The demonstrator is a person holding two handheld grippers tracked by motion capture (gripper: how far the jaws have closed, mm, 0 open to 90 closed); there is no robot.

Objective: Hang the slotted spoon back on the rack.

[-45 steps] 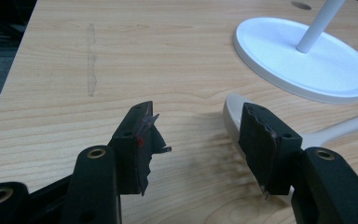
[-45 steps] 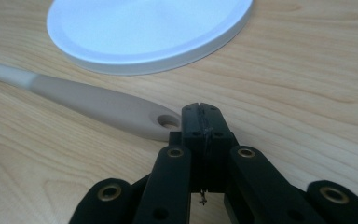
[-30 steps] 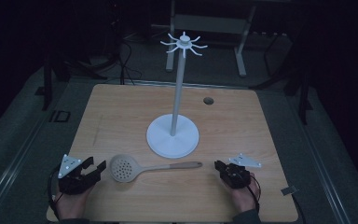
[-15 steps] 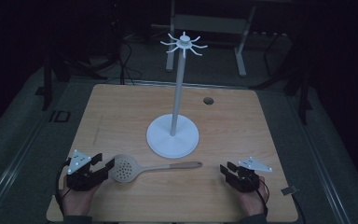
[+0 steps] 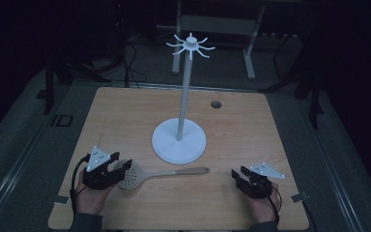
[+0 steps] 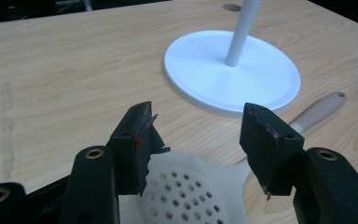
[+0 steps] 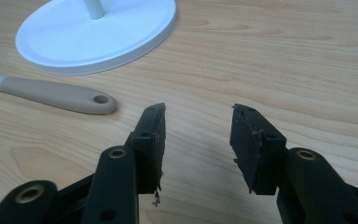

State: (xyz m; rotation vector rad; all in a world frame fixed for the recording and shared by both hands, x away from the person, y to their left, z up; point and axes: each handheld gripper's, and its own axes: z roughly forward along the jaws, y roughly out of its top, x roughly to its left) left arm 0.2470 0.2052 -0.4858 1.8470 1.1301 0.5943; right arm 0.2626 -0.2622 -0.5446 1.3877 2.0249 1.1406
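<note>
Where the skimmer [image 5: 149, 175] lies flat on the table [image 5: 125, 116], in the lower centre of the high view, its long axis runs nearly across the frame: perforated bowl at the left, tan handle [image 5: 186, 172] reaching right and ending short of the frame's middle-right. The left gripper [image 5: 117, 163] sits at the lower left with its jaws spread, and in the left gripper view the bowl [image 6: 191, 186] lies directly beneath and between them, not yet pinched. The right gripper [image 5: 237, 174], lower right, is likewise spread with nothing between its jaws; in the right gripper view the handle tip [image 7: 100, 99] lies apart from it, toward the upper left. Judgement: the left gripper is plainly nearer. The white stand [image 5: 179, 140] rises just above the skimmer in the frame, its base close to the handle.
</note>
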